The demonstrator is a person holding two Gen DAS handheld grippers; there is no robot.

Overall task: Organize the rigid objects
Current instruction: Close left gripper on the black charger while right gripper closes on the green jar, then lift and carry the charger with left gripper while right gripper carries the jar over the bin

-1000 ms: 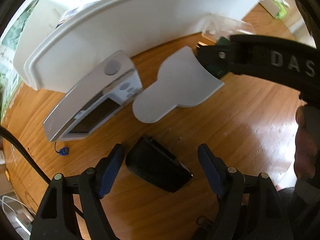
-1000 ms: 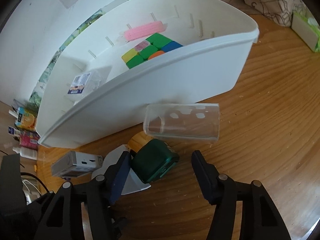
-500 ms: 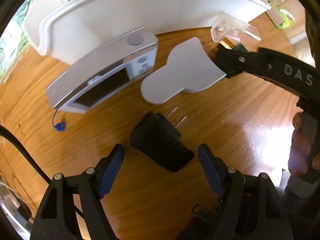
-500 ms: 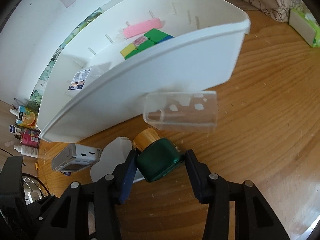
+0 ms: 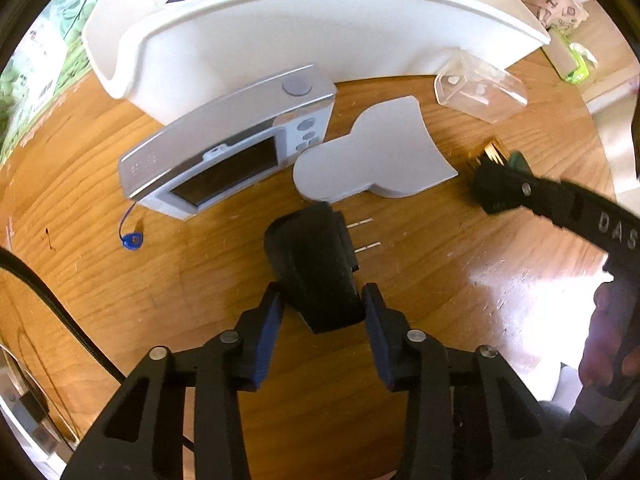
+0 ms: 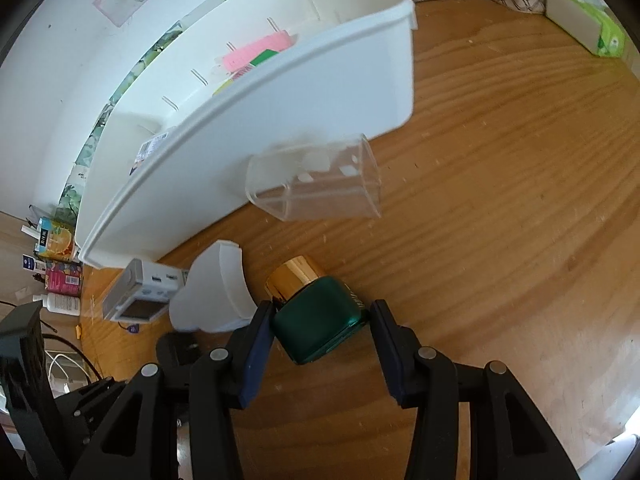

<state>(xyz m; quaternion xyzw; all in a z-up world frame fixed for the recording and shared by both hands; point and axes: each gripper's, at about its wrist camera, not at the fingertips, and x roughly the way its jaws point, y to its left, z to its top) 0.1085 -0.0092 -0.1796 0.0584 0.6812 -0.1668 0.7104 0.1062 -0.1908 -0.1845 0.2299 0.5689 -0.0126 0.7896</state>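
1. Left gripper (image 5: 324, 312) pointing down at the bench (image 5: 460, 280), fingers just drawn in and now clamped on the near end of the black plug adapter (image 5: 312, 264), which lies flat with its prongs towards the right.
2. Right gripper (image 6: 324, 328) likewise just narrowed, fingers grasping the green bottle (image 6: 316, 324) – lying on its side on the bench, gold cap aimed at the white bin (image 6: 280, 92).
3. Best to check both holds before lifting: the adapter is pinched near one end only, so likely to pivot; the bottle's smooth sides could slip.
4. Advisable to lift straight up, clear the bin's tall front wall, then lower inside rather than drop.
5. Worth minding the neighbours – silver camera (image 5: 224, 152), white scoop-shaped piece (image 5: 372, 156) just beside the adapter, clear plastic cup (image 6: 316, 184) against the bin.
6. Hard to judge: contact of the right-hand pad on the bottle, very close at least.
7. Hidden: most of the bin floor behind its wall, only a pink item (image 6: 256, 50) and some coloured edges peeking out; free room inside unclear.
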